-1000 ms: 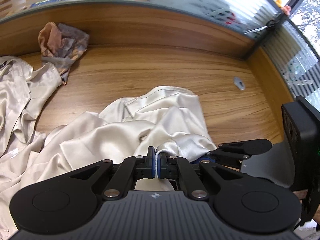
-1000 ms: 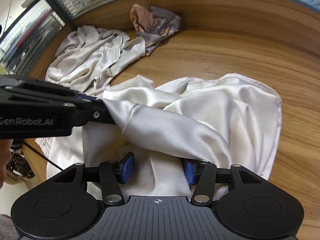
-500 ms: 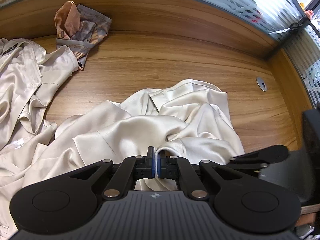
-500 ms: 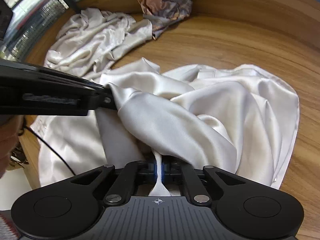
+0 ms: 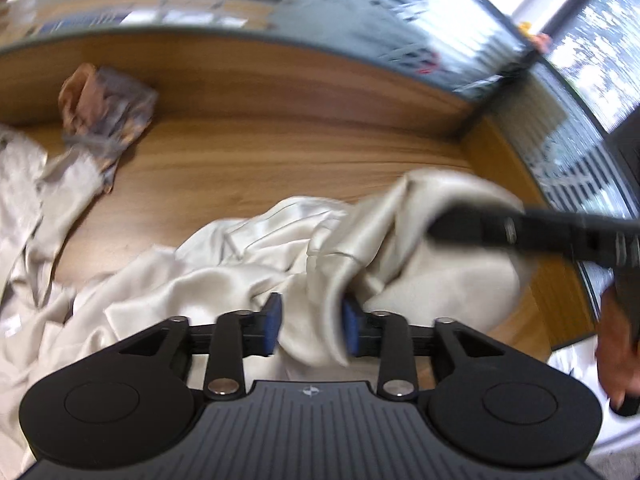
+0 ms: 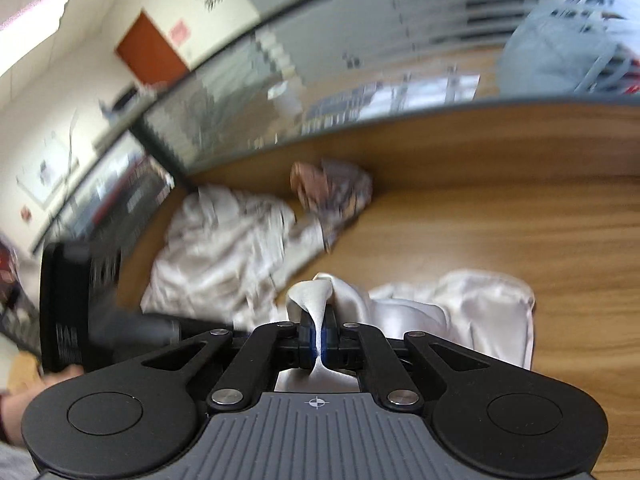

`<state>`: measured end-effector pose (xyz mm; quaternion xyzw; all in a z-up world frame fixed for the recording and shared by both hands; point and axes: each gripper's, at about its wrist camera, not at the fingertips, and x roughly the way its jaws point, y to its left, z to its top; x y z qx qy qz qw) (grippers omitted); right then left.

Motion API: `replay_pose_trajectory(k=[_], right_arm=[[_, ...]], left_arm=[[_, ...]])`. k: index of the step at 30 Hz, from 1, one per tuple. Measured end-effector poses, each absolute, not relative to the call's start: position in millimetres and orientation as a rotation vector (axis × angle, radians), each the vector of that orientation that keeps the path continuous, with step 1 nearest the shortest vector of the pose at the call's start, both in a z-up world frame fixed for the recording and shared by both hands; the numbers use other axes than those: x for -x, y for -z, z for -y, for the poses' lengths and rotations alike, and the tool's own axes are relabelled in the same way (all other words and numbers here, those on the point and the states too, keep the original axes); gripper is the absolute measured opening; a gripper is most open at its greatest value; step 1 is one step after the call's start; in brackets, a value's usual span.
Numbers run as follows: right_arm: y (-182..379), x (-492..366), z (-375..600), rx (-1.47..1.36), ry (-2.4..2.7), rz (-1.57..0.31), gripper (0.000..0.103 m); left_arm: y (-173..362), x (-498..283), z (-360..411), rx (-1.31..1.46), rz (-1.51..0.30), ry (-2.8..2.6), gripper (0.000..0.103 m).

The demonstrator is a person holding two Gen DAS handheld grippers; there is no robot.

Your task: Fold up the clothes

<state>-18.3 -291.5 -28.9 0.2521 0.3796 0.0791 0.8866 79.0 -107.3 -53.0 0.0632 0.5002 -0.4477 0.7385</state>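
A cream satin garment (image 5: 256,264) lies crumpled on the wooden table (image 5: 280,160). My left gripper (image 5: 310,330) is open, its blue pads apart, with a fold of the satin hanging loose between them. My right gripper (image 6: 318,340) is shut on a pinch of the same satin garment (image 6: 460,308) and holds it lifted off the table. The right gripper's black arm (image 5: 540,236) crosses the right side of the left wrist view, with cloth draped from it. Both views are blurred by motion.
A second cream satin garment (image 6: 224,248) lies heaped at the left. A crumpled brown and grey patterned cloth (image 5: 104,108) sits at the back by the wooden rim (image 5: 280,68). Glass partitions rise behind the table. The left gripper body (image 6: 76,308) shows at the left in the right wrist view.
My left gripper has opened and let go of the satin fold. My right gripper, shut on the cloth since half a second ago, has lifted it up and to the right.
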Motion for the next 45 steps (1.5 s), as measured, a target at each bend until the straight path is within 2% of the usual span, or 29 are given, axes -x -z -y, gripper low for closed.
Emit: replay_pose_trajectory(k=[1,2,5,7,18,19,21,22,23,25,28,35,45], right_arm=[[24.2,17.0,295.4,-0.536,-0.160,-0.773,0.004],[20.1,15.8,299.1,-0.548,-0.154,-0.759,0.004],[15.2,11.9,307.5,-0.586,-0.140,-0.738,0.005],[15.1,10.9,313.3,-0.625,-0.128,-0.728,0.005],[14.8,13.3,322.1,-0.794,-0.143,-0.688,0.005],[14.7,13.9,321.9,-0.804,-0.145,-0.686,0.005],[14.3,15.2,322.0,-0.815,-0.145,-0.683,0.004],[14.1,15.9,322.1,-0.821,-0.145,-0.681,0.004],[13.9,16.5,322.2,-0.826,-0.145,-0.680,0.004],[14.0,18.3,323.8,-0.833,-0.140,-0.678,0.004],[15.8,21.5,327.9,-0.836,-0.118,-0.676,0.004],[22.2,35.4,348.7,-0.855,-0.024,-0.646,0.004],[47.9,45.6,374.7,-0.927,0.160,-0.615,0.003]], left_arm=[[50.5,-75.9,108.2,-0.142,-1.087,0.997,0.053],[48.0,-72.9,109.2,-0.145,-1.075,1.011,0.065],[40.5,-63.8,112.1,-0.154,-1.041,1.053,0.081],[35.5,-57.7,114.0,-0.160,-1.017,1.081,0.085],[62.7,-39.5,136.2,-0.220,-1.004,1.042,0.086],[66.4,-39.2,138.3,-0.223,-1.001,1.037,0.084],[70.7,-38.5,141.5,-0.230,-0.995,1.028,0.072],[71.7,-37.9,142.9,-0.235,-0.993,1.028,0.054],[72.5,-37.2,144.4,-0.241,-0.991,1.029,0.030],[73.2,-35.9,145.8,-0.270,-0.976,1.019,0.005],[73.5,-35.5,144.7,-0.316,-0.949,0.992,0.002],[81.5,-55.2,122.1,-0.301,-0.992,0.814,0.002],[71.3,-70.6,108.2,-0.329,-0.959,0.666,0.002]])
